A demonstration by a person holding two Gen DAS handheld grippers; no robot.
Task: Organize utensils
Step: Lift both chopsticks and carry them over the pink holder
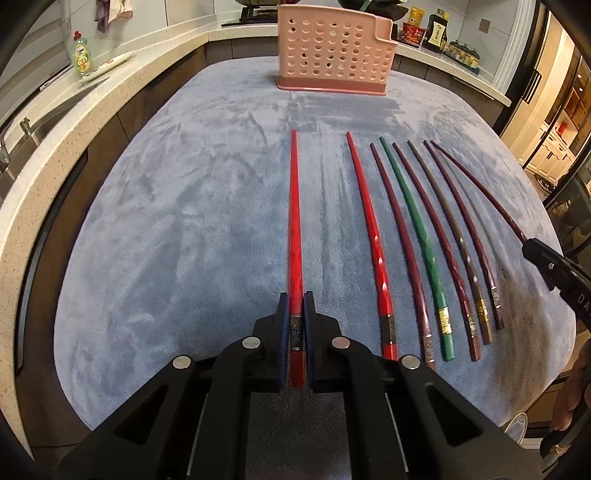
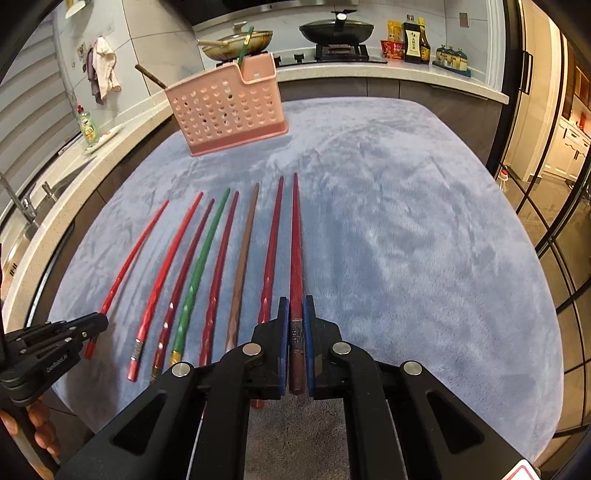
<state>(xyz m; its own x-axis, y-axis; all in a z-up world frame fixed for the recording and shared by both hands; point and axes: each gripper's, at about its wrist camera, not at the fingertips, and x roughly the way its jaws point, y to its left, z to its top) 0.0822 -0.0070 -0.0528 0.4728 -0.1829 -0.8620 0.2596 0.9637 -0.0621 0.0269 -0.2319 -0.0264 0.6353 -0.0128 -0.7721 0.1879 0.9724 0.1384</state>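
My left gripper point(image 1: 295, 301) is shut on a bright red chopstick point(image 1: 294, 229) near its thick end; it points toward the pink perforated holder point(image 1: 334, 55) at the far end of the blue cloth. My right gripper point(image 2: 295, 304) is shut on a dark red chopstick point(image 2: 296, 240) the same way. Several more chopsticks lie in a row between them, among them a green one point(image 1: 413, 229) point(image 2: 201, 266) and a brown one point(image 2: 243, 266). The holder point(image 2: 227, 110) holds a green and a brown stick. Each gripper shows in the other's view: right point(image 1: 528, 247), left point(image 2: 98, 325).
The blue cloth point(image 1: 184, 221) covers the table. Around it runs a stone counter with a sink and a green soap bottle point(image 1: 82, 55) on the left. At the back are a stove with pans point(image 2: 334, 29) and sauce bottles point(image 2: 415, 40). Glass doors stand at the right.
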